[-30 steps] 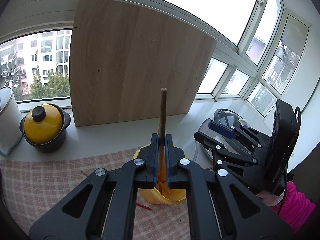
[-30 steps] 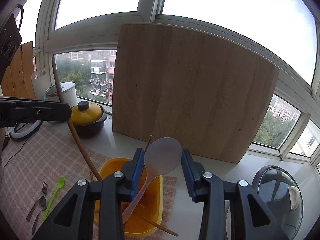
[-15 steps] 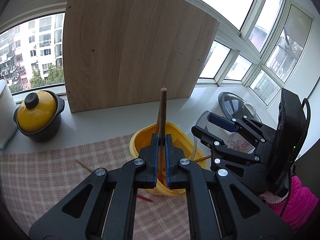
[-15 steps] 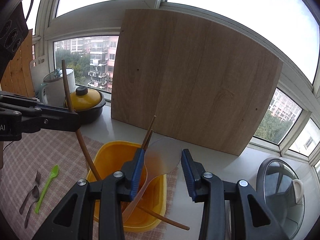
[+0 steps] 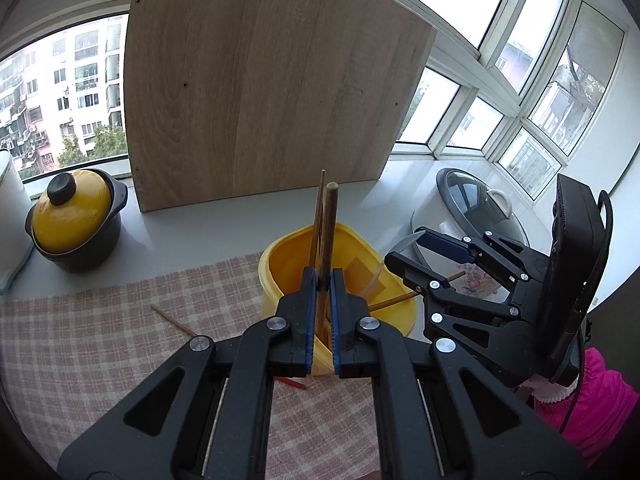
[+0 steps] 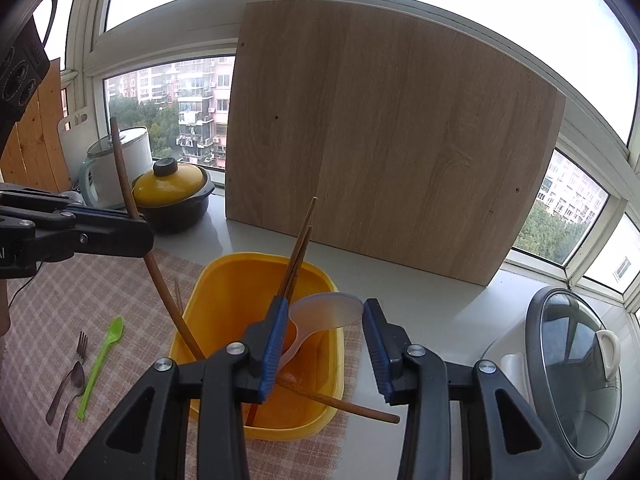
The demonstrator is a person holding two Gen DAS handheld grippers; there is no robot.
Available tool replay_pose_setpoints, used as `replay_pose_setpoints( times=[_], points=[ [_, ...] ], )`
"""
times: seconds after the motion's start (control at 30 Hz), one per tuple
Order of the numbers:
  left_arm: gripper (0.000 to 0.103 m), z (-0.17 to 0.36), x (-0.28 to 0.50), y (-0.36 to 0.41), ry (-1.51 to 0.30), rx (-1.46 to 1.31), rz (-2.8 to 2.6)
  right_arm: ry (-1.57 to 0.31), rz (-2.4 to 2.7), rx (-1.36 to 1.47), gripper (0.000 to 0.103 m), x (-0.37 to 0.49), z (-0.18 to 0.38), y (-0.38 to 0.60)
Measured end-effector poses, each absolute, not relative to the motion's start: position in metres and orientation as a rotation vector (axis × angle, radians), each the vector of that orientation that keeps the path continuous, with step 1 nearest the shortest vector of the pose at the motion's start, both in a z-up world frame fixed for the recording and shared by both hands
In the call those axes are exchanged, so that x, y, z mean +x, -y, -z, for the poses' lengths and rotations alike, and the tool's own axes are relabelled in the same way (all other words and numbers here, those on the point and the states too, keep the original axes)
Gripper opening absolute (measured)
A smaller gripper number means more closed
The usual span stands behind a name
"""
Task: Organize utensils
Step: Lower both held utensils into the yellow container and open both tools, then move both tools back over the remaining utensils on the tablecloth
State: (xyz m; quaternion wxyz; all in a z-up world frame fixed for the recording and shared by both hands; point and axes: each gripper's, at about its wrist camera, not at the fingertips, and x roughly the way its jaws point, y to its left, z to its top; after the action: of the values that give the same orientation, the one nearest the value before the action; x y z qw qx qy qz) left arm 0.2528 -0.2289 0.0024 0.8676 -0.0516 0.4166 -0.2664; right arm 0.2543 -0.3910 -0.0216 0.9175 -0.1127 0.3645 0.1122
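A yellow tub [image 6: 240, 280] [image 5: 280, 264] stands on the checked cloth and holds chopsticks [image 6: 298, 248] and a translucent rice paddle [image 6: 324, 312]. My left gripper [image 5: 321, 276] is shut on a long wooden-handled utensil [image 5: 329, 224] whose lower end dips into the tub; it also shows in the right wrist view [image 6: 132, 208]. My right gripper [image 6: 325, 312] is open just above the tub, with the paddle's blade lying loose between its jaws.
A green plastic spoon [image 6: 100, 360], a fork [image 6: 80, 350] and a metal spoon [image 6: 74, 380] lie on the cloth left of the tub. A loose chopstick [image 5: 176, 322] lies there too. A yellow-lidded pot [image 5: 70, 216], a leaning wooden board [image 6: 380, 152] and a rice cooker [image 6: 572, 376] stand around.
Both grippers have moved down towards the tub. The wooden-handled utensil's lower end has gone deeper into it. The paddle has sunk lower between the open right jaws.
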Motion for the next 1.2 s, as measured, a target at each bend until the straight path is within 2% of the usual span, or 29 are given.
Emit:
replay_pose_setpoints(
  times=[0.07,0.1,0.13,0.17,0.2,0.5,0.77,1.2],
  points=[
    [0.004,-0.003,0.252,0.229,-0.885,-0.104,0.565,-0.753,-0.227,-0.229,0.045,0.253,0.021,0.392],
    [0.009,-0.003,0.251,0.228,-0.888,-0.103,0.568,-0.752,-0.228,-0.228,0.049,0.252,0.021,0.392],
    [0.023,-0.003,0.250,0.227,-0.886,-0.104,0.569,-0.750,-0.228,-0.228,0.060,0.250,0.020,0.392],
    [0.030,-0.004,0.248,0.225,-0.879,-0.106,0.567,-0.745,-0.227,-0.226,0.069,0.249,0.019,0.392],
    [0.035,-0.005,0.245,0.223,-0.867,-0.110,0.566,-0.739,-0.225,-0.223,0.070,0.246,0.017,0.392],
    [0.035,-0.018,0.225,0.185,-0.821,-0.105,0.536,-0.715,-0.227,-0.192,0.070,0.225,0.001,0.392],
    [0.035,-0.022,0.200,0.118,-0.777,-0.107,0.420,-0.682,-0.306,-0.192,0.071,0.203,-0.015,0.367],
    [0.035,0.029,0.148,0.029,-0.873,-0.179,0.250,-0.688,-0.529,-0.230,0.078,0.192,-0.001,0.289]
  ],
)
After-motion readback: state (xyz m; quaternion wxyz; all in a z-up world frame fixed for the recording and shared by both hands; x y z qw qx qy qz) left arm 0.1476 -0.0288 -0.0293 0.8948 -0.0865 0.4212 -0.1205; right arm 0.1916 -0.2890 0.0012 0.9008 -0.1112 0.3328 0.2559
